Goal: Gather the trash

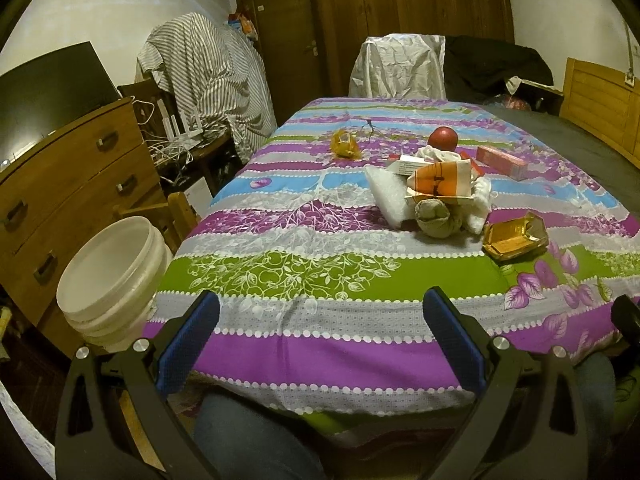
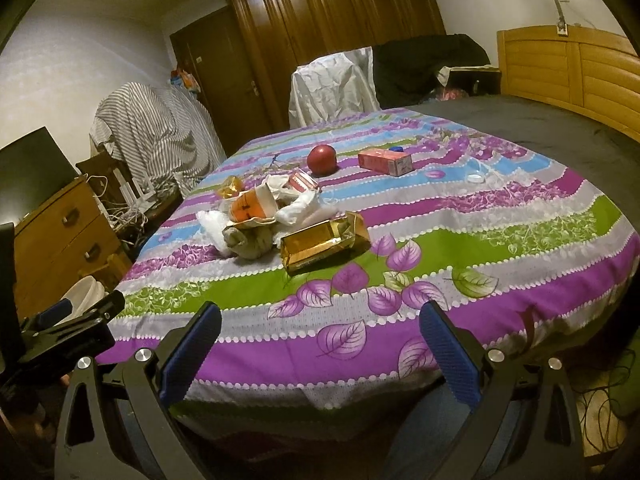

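Two grippers, left gripper (image 1: pixel 320 340) and right gripper (image 2: pixel 320 340), spread wide, trash pile (image 1: pixel 436 192) well beyond.

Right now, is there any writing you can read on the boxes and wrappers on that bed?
None can be read.
Pink box: print on its end, too small.
White carton: a dark line of print, blurred.
Orange packet: a black mark, not legible.
Gold box: a strip along its lower edge, blurred.
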`<state>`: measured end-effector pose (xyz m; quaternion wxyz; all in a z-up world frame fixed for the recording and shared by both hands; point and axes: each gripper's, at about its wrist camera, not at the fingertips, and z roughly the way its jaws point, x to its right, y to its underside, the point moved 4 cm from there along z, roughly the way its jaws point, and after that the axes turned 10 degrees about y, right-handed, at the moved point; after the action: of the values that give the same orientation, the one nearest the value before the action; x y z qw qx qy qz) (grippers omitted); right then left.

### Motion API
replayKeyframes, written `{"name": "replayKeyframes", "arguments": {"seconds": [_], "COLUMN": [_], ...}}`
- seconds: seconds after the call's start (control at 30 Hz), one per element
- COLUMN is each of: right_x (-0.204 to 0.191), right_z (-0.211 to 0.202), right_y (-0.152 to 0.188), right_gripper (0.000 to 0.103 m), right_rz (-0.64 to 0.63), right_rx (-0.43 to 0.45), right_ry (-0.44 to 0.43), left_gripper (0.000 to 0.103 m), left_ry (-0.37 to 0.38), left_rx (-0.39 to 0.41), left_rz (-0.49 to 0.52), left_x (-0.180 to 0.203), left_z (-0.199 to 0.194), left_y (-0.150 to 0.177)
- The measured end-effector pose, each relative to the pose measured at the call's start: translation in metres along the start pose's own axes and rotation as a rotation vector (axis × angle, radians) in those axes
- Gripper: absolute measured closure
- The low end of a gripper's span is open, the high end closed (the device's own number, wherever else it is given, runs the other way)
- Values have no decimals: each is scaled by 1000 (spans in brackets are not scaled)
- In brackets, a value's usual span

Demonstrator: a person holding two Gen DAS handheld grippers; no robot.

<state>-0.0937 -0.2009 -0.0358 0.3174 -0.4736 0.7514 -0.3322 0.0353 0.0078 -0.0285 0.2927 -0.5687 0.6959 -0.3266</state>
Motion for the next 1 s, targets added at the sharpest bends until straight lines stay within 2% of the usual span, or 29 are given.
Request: {"name": "replayKeyframes", "arguments": {"seconds": [1.0], "right_x": [1], "right_z": [19], "right_y": [6], "right_gripper": [4], "right_rz": [5], "right_rx": [-74], "right_ry": [8], "left_gripper": [5], "left_ry": [-14], "left_rx": [-30], "left_rz": [-1], "left_x": [-5], "left_z": [8], "left_y": [5]}}
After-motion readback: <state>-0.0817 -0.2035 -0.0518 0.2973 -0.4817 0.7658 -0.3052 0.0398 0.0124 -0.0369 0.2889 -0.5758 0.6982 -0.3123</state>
